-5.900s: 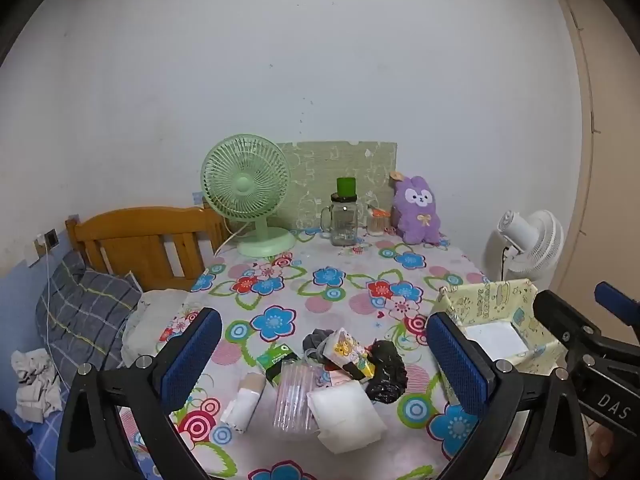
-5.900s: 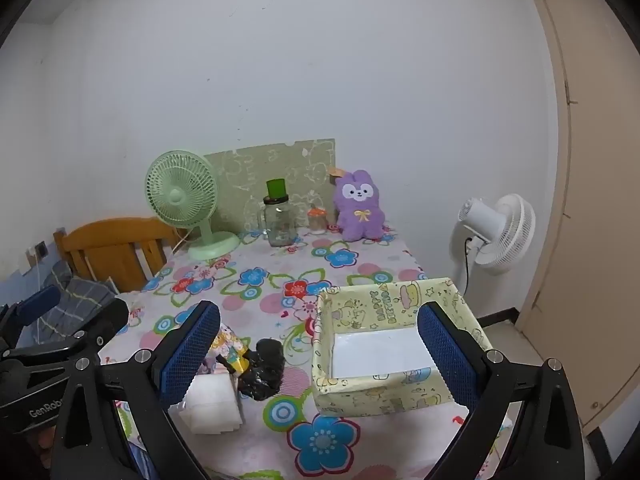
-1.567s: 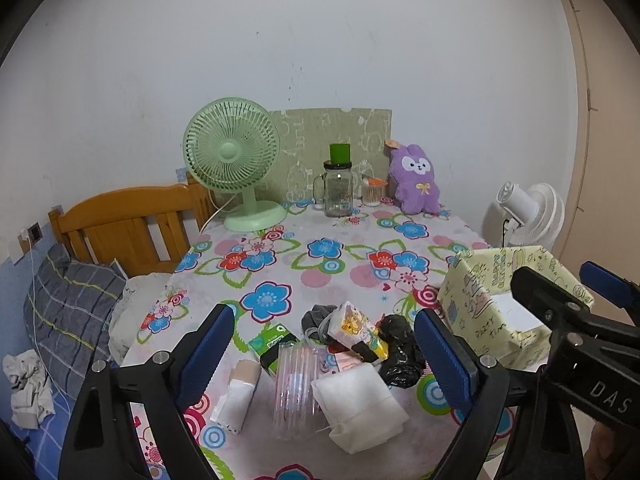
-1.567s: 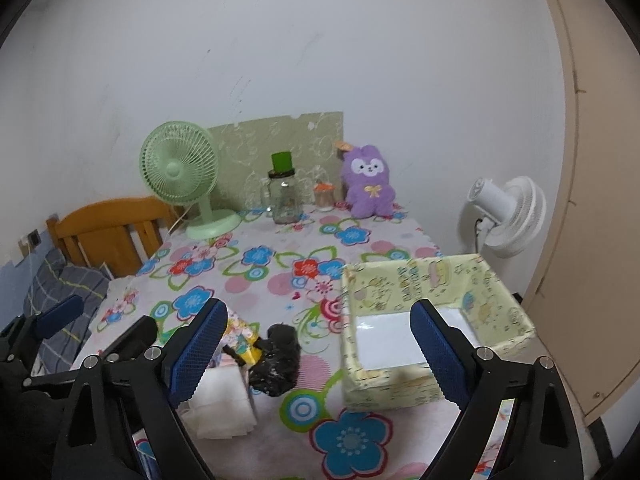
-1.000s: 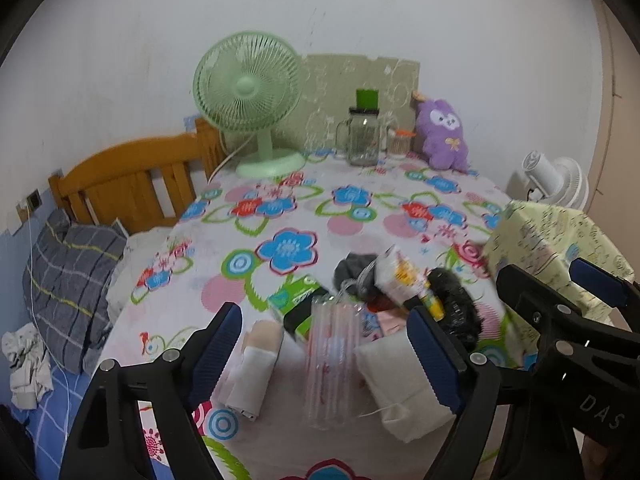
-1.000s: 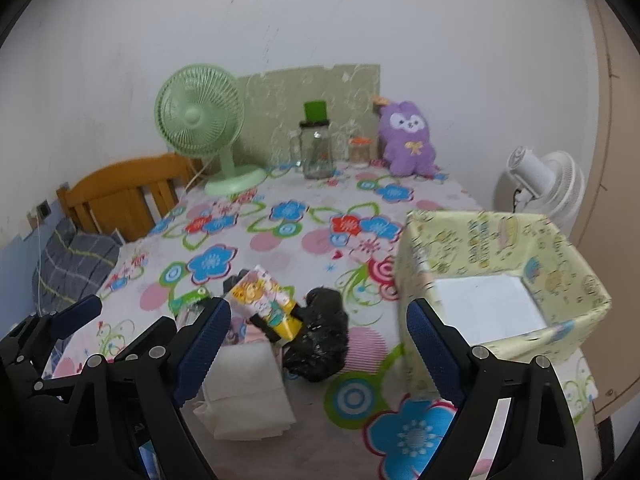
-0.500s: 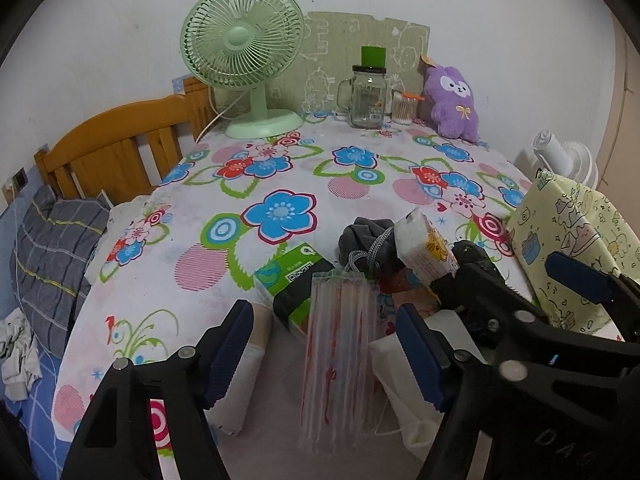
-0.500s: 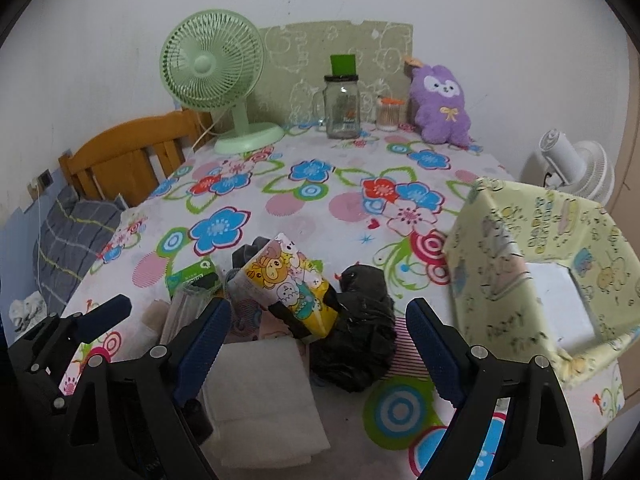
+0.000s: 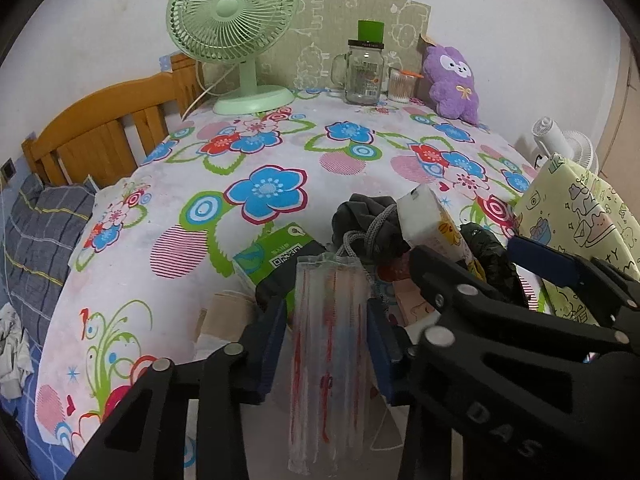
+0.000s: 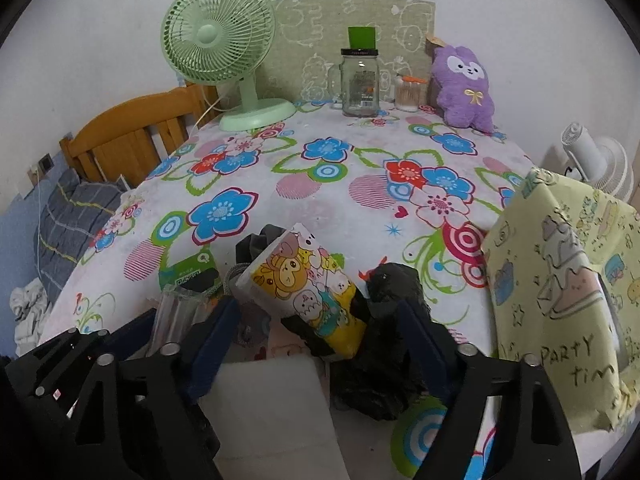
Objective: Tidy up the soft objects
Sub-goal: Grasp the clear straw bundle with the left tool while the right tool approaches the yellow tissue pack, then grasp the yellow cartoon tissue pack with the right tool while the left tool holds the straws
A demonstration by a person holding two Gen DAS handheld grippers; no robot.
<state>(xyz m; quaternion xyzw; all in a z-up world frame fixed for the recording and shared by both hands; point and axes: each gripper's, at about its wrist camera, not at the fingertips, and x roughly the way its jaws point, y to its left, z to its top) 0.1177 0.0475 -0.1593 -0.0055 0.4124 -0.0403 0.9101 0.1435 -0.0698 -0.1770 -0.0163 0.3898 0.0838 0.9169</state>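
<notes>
Fingers (image 9: pixel 269 344) of my left gripper (image 9: pixel 326 340) were closing on the clear sleeve (image 9: pixel 330 360), pads against both its long sides. It lay flat on the tablecloth (image 9: pixel 256 152), long axis running straight away from me. My right gripper (image 10: pixel 318 340) was wider, also closing, straddling the cartoon tissue pack (image 10: pixel 308 288) and black bag (image 10: pixel 384 344) without touching either that I could see; the white cloth (image 10: pixel 272 412) lay under it. The yellow box (image 10: pixel 560 292) stood at my right.
</notes>
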